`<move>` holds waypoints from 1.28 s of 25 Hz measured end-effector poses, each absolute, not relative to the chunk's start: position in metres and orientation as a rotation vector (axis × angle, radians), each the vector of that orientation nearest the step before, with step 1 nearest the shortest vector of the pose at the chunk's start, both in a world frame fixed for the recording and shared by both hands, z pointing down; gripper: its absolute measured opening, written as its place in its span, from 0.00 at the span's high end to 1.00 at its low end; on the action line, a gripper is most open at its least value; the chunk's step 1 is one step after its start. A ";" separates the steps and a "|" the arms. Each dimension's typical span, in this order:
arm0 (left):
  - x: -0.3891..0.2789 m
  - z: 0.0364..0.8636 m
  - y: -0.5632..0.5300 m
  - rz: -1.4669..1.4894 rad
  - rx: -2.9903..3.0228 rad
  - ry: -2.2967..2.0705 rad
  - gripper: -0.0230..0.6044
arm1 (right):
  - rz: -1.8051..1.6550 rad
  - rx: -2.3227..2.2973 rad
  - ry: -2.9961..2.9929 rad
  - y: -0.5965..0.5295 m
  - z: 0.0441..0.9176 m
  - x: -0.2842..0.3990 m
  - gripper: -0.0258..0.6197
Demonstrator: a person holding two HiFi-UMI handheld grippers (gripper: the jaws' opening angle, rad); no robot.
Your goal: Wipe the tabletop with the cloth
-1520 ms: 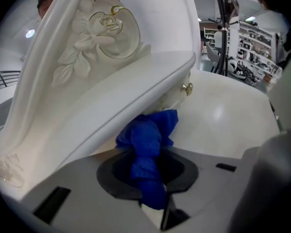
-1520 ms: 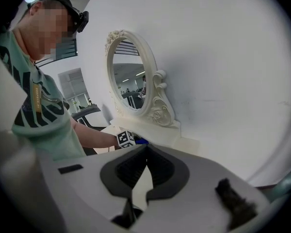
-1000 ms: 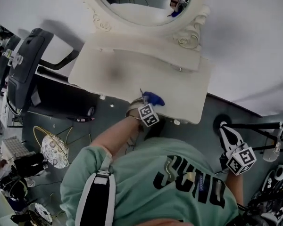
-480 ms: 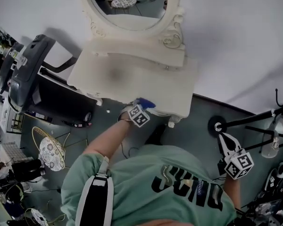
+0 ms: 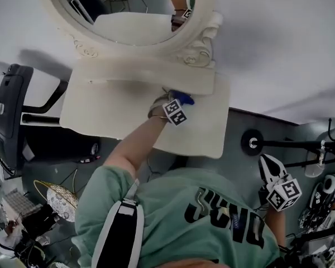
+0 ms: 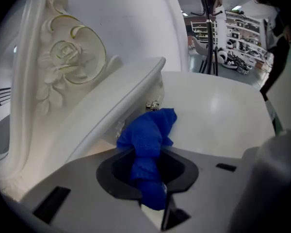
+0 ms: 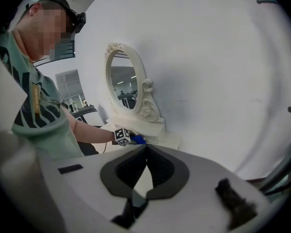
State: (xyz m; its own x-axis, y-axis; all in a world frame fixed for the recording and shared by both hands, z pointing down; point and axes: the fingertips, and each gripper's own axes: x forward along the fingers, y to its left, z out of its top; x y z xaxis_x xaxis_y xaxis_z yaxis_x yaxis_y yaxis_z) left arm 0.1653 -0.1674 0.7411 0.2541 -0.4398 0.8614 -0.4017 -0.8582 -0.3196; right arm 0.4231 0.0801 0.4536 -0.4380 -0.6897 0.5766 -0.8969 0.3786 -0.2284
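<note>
A blue cloth is bunched between the jaws of my left gripper, which is shut on it. In the head view the cloth rests on the cream tabletop, against the raised drawer ledge under the oval mirror. My left gripper reaches there from the front. My right gripper hangs off the table at the lower right. Its jaws are shut with nothing between them. The right gripper view shows the cloth far off.
A small drawer knob sits just behind the cloth, with the carved mirror frame to the left. A black machine stands left of the table. A stand with a round black base is on the right, and floor clutter is beyond it.
My left gripper has carried the cloth from the table's front edge back to the drawer ledge under the mirror. The right gripper has stayed low at the right.
</note>
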 end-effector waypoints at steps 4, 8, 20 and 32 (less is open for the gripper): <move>0.176 0.750 -0.179 -1.698 -2.515 0.784 0.81 | 0.759 1.360 -2.233 0.047 0.461 0.414 0.94; 0.179 0.750 -0.178 -1.681 -2.550 0.765 0.81 | 0.774 1.316 -2.223 0.023 0.466 0.406 0.94; 0.147 0.747 -0.053 -1.737 -2.518 0.692 0.82 | 0.686 1.134 -2.365 0.039 0.461 0.376 0.94; 0.123 0.770 0.203 -2.087 -2.486 0.613 0.81 | 0.607 1.224 -2.455 0.229 0.443 0.457 0.94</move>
